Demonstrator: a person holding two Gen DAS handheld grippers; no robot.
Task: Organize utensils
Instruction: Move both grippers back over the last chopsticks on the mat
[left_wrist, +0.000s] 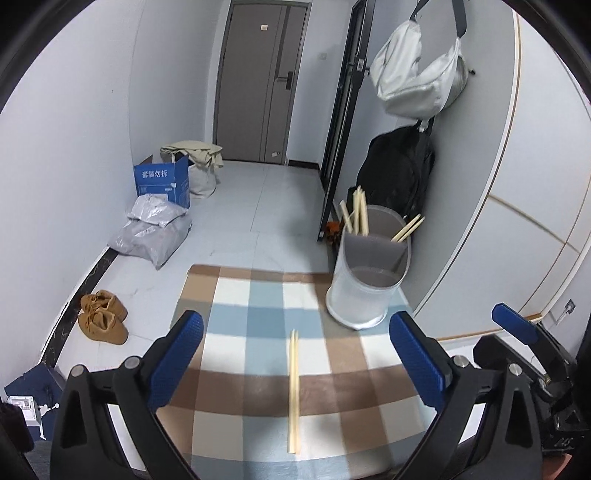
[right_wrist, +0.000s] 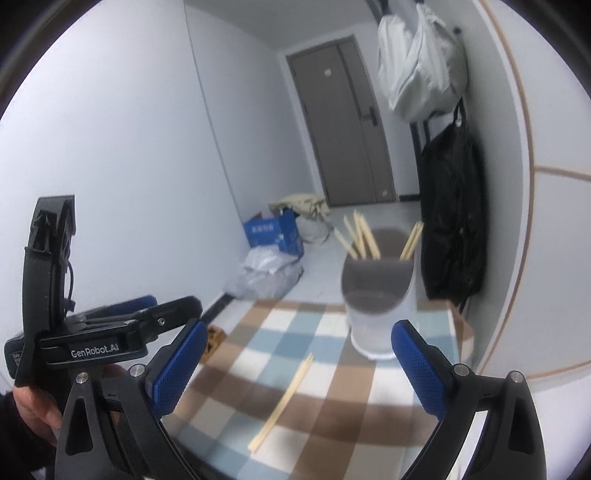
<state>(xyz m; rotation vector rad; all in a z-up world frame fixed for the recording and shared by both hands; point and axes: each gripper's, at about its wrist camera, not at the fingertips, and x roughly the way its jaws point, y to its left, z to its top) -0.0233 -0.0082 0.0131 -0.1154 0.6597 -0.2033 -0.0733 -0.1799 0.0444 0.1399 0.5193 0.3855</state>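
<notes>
The bench (left_wrist: 236, 295) under my two tools carries a checked cloth in brown, blue and cream, and it stands against the pale wall on the right. At its far right corner stands the utensil holder (left_wrist: 365, 291), a translucent white tub with a grey divided insert; several chopsticks (left_wrist: 359, 216) stand upright in its rear compartments, and the front compartment appears to hold nothing. One loose pair of chopsticks (left_wrist: 293, 391) lies flat on the cloth, well apart from the holder, side by side and touching. My left tool (left_wrist: 295, 369) hangs above that pair with its blue-padded jaws spread wide, one to either side, gripping nothing. My right tool (right_wrist: 295, 373) is just beside it to the right, its jaws likewise spread wide and empty, with the pair lying on the cloth between and below them.
</notes>
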